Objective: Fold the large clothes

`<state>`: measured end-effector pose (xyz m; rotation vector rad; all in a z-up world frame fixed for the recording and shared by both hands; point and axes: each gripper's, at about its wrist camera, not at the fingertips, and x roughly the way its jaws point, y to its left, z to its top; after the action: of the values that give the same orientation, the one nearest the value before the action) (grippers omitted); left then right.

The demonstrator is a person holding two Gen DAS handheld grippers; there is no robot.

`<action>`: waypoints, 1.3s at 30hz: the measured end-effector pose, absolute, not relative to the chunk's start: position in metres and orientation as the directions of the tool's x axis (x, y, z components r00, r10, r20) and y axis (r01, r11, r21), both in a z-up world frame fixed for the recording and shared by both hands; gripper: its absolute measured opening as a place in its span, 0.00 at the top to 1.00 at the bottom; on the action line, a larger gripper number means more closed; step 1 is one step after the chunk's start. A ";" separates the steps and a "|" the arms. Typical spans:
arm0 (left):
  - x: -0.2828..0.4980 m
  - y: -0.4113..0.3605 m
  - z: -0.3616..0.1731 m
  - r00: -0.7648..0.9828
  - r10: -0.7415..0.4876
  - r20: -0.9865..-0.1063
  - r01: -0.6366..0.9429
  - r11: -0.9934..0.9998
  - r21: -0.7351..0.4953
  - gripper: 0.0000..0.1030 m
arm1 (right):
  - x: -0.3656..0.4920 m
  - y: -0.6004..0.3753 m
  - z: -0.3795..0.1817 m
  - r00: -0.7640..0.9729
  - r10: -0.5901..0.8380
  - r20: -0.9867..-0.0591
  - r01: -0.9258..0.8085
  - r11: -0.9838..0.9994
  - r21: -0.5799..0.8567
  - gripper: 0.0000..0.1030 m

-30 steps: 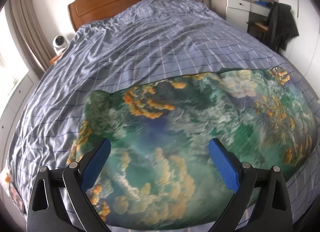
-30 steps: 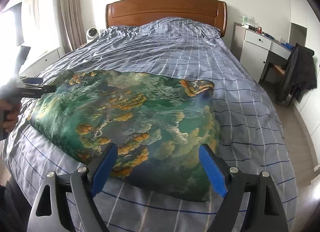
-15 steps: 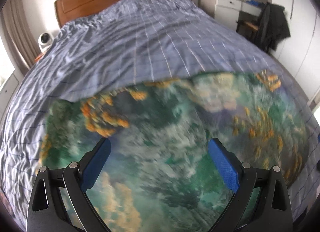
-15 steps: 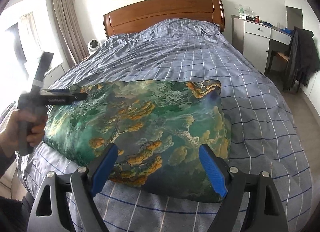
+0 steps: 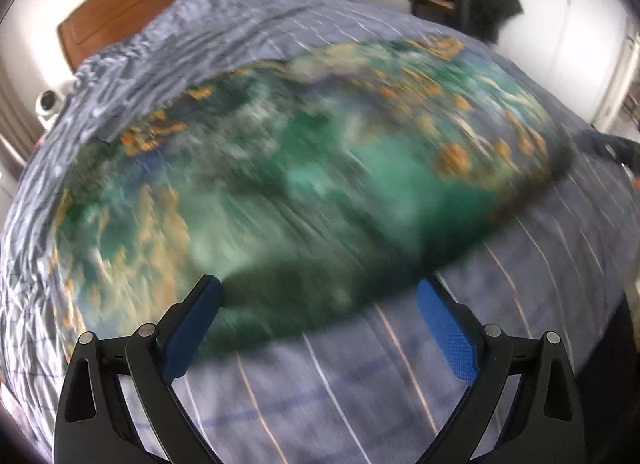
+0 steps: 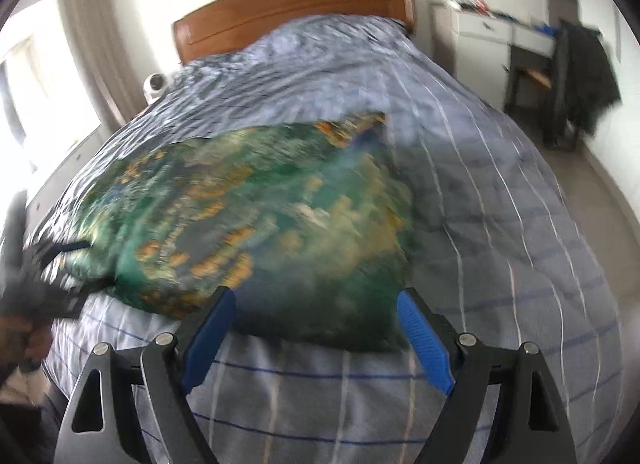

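Note:
A large green cloth with orange and cream patches [image 5: 304, 168] lies spread flat on the bed; it also shows in the right wrist view [image 6: 256, 216]. Both views are motion-blurred. My left gripper [image 5: 320, 316] is open and empty, just short of the cloth's near edge, at the cloth's left end. My right gripper [image 6: 316, 324] is open and empty, at the near edge toward the cloth's right corner. The left gripper [image 6: 52, 276] shows in a hand at the left of the right wrist view.
The bed has a blue-grey checked duvet [image 6: 500, 224] and a wooden headboard [image 6: 288, 12]. A white dresser [image 6: 488, 28] and a chair with a dark jacket [image 6: 588, 76] stand to the right. A small white fan [image 6: 154, 84] sits left of the bed.
Both grippers have pulled back toward the near edge of the cloth, so bare duvet now shows between their fingers. The left gripper has swung left. Both stayed open.

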<state>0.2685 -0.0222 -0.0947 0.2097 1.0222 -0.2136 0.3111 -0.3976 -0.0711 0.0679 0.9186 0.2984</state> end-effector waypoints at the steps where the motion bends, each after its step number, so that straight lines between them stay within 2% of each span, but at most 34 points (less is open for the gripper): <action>1: 0.263 -0.022 -0.092 0.502 -0.090 -0.860 0.278 0.959 0.062 0.04 | 0.314 -0.406 -0.076 0.559 0.292 -0.776 -0.188 0.956 0.224 0.17; 6: 0.260 -0.014 -0.075 0.516 -0.120 -0.848 0.249 0.968 0.014 0.04 | 0.338 -0.436 -0.109 0.497 0.467 -0.731 -0.051 0.857 0.513 0.15; 9: 0.259 -0.007 -0.064 0.538 -0.103 -0.837 0.227 0.974 0.026 0.04 | 0.353 -0.440 -0.128 0.478 0.460 -0.748 0.051 0.836 0.547 0.13; 14: 0.263 -0.003 -0.057 0.543 -0.101 -0.834 0.229 0.973 0.031 0.04 | 0.369 -0.445 -0.165 0.447 0.562 -0.696 0.167 0.712 0.683 0.10; 15: 0.265 -0.003 -0.056 0.542 -0.100 -0.835 0.229 0.973 0.032 0.04 | 0.370 -0.446 -0.169 0.450 0.573 -0.685 0.180 0.693 0.698 0.15; 16: 0.269 -0.004 -0.052 0.541 -0.104 -0.834 0.233 0.972 0.030 0.04 | 0.371 -0.446 -0.168 0.453 0.578 -0.679 0.178 0.687 0.704 0.32; 19: 0.286 -0.010 -0.030 0.556 -0.140 -0.819 0.254 0.967 0.008 0.04 | 0.364 -0.441 -0.154 0.487 0.568 -0.663 0.117 0.710 0.694 0.51; 22: 0.318 -0.027 0.004 0.547 -0.224 -0.807 0.319 0.947 -0.047 0.04 | 0.351 -0.424 -0.120 0.545 0.516 -0.661 0.010 0.784 0.620 0.57; 27: 0.360 -0.090 0.054 0.444 -0.421 -0.791 0.495 0.851 -0.175 0.04 | 0.321 -0.374 -0.048 0.653 0.454 -0.606 -0.209 0.877 0.432 0.57; 30: 0.377 -0.124 0.062 0.338 -0.463 -0.820 0.559 0.799 -0.221 0.04 | 0.306 -0.332 -0.015 0.691 0.441 -0.573 -0.322 0.897 0.302 0.57; 33: 0.390 -0.138 0.059 0.356 -0.373 -0.857 0.531 0.835 -0.144 0.04 | 0.292 -0.287 0.006 0.712 0.423 -0.561 -0.417 0.897 0.148 0.57; 39: 0.390 -0.133 0.029 0.417 -0.104 -0.903 0.457 0.883 0.110 0.04 | 0.265 -0.207 0.008 0.759 0.387 -0.524 -0.530 0.834 -0.151 0.57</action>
<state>0.3900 -0.1335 0.0293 0.3667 1.0892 -0.3617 0.2650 -0.2074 0.0077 -0.3007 0.4994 0.5077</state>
